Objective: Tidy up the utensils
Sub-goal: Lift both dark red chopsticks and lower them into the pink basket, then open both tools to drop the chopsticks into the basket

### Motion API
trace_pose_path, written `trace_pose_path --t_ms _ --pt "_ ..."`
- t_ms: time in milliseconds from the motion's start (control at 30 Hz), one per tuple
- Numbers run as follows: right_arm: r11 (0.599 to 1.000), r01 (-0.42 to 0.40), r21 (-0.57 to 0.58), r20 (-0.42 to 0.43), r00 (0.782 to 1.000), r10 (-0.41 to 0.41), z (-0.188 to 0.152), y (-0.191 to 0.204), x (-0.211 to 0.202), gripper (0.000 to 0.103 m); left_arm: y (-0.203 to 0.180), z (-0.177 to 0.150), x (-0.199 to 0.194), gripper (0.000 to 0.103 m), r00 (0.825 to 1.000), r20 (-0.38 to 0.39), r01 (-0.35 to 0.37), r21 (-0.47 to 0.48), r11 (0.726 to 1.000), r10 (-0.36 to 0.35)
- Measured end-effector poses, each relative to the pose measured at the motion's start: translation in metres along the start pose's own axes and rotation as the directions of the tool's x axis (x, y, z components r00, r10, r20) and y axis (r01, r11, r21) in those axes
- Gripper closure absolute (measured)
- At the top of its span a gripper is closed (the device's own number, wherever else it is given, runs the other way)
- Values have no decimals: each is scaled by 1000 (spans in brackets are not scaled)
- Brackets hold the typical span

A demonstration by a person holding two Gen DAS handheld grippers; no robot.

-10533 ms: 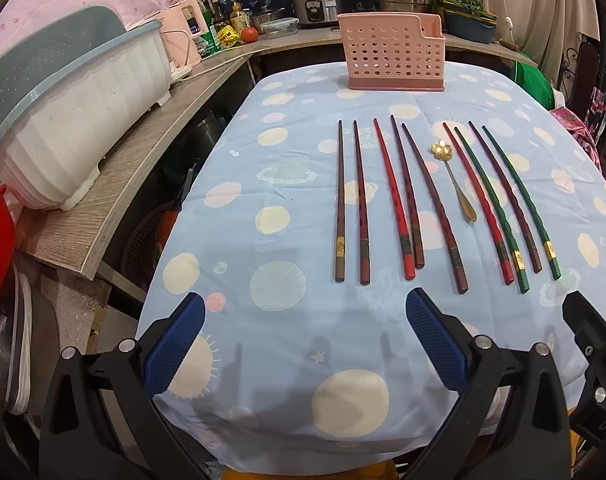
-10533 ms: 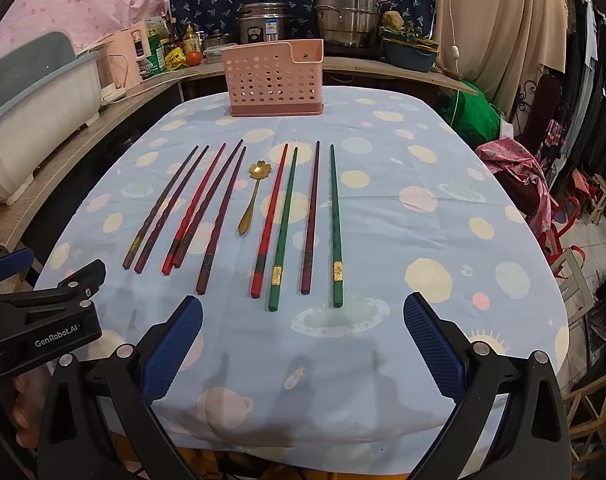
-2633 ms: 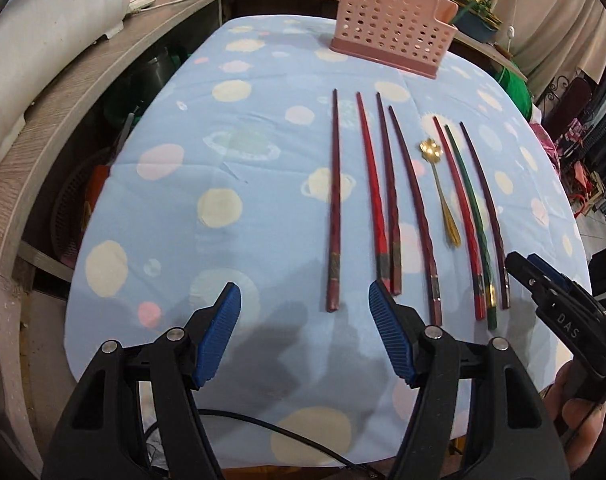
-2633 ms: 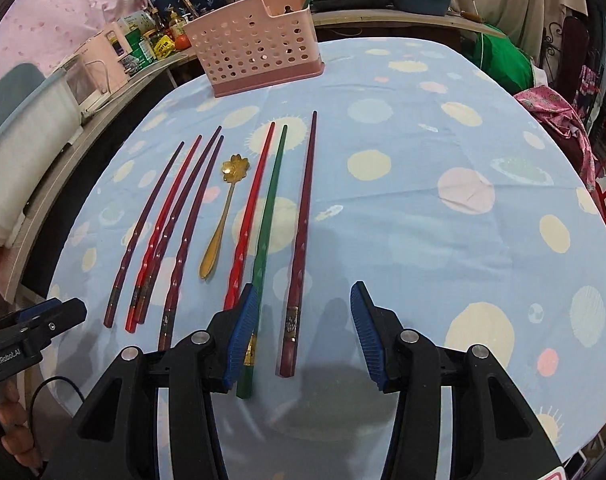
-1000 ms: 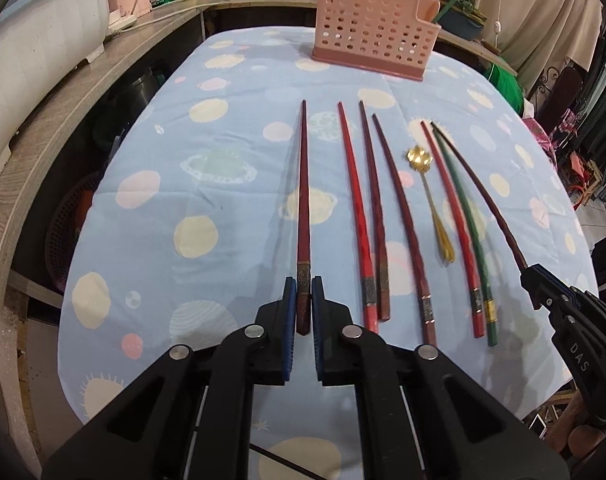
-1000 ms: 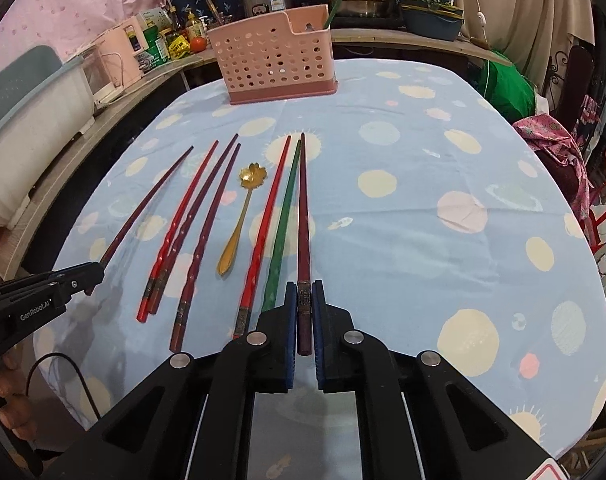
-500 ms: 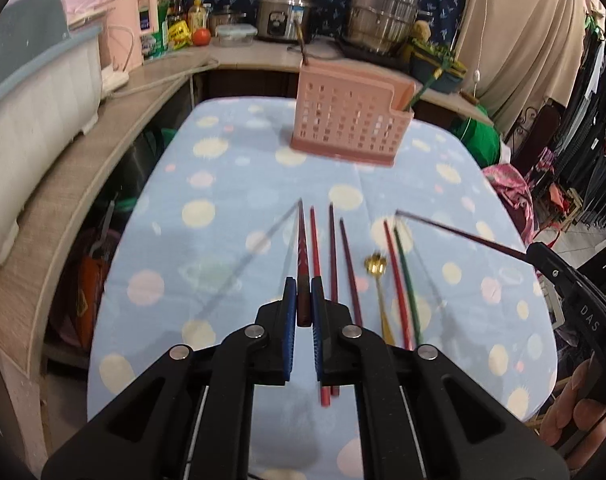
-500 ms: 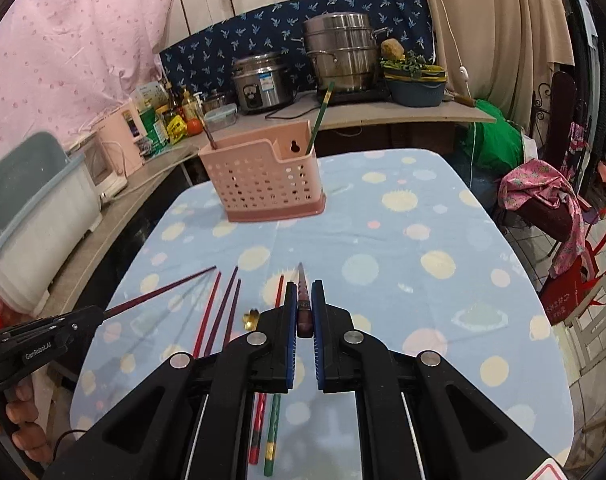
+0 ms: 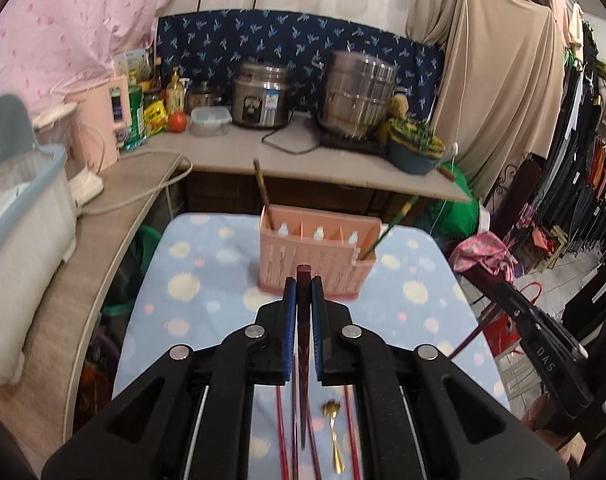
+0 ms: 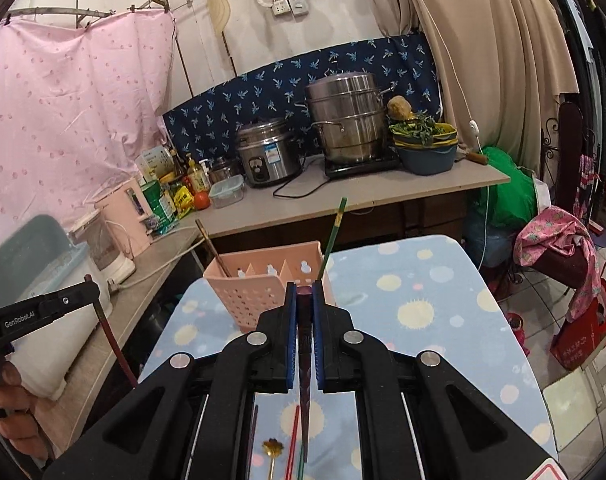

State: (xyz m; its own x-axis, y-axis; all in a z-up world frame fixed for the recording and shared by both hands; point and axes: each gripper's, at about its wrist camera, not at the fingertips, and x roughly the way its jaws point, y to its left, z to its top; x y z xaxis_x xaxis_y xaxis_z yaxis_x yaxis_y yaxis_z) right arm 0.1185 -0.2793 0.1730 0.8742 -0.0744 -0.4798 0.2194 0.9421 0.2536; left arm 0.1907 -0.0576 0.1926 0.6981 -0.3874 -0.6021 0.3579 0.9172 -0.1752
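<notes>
Between your left gripper's [image 9: 301, 288] clenched fingers a dark red chopstick [image 9: 302, 360] hangs tip-down, its long axis near upright; your right gripper [image 10: 304, 294] clamps another chopstick [image 10: 304, 364] likewise. Straight ahead and lower, on the counter [image 9: 191, 272], stands the pink basket [image 9: 319, 256], open upward; both hands look about equally near.

Pink curtain [image 10: 71, 92], beige drapes [image 10: 483, 40], wooden counter [image 9: 303, 160] behind.

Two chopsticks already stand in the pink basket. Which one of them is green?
The green chopstick stands at the right end of the pink basket, leaning right. The other, the brown chopstick, stands at the left end.
</notes>
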Motion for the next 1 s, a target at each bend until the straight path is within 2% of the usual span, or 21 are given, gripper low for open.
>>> trace_pose_path --t_ms 267,600,700,833,1000 --pt "997 -64 49 101 993 58 58 3 15 96 -2 67 4 96 994 110 -3 -28 1000 6" --pt "981 -153 121 234 965 122 124 12 54 96 5 129 14 96 965 258 -24 -82 996 45" --pt "981 -150 125 250 962 115 132 16 71 96 12 138 24 96 954 293 -30 -97 995 58" --pt "983 -129 132 229 969 97 128 17 98 96 22 142 40 96 949 303 -51 -113 992 83" --pt "986 -93 135 156 985 71 108 12 134 96 34 135 70 96 965 251 -44 -140 989 78"
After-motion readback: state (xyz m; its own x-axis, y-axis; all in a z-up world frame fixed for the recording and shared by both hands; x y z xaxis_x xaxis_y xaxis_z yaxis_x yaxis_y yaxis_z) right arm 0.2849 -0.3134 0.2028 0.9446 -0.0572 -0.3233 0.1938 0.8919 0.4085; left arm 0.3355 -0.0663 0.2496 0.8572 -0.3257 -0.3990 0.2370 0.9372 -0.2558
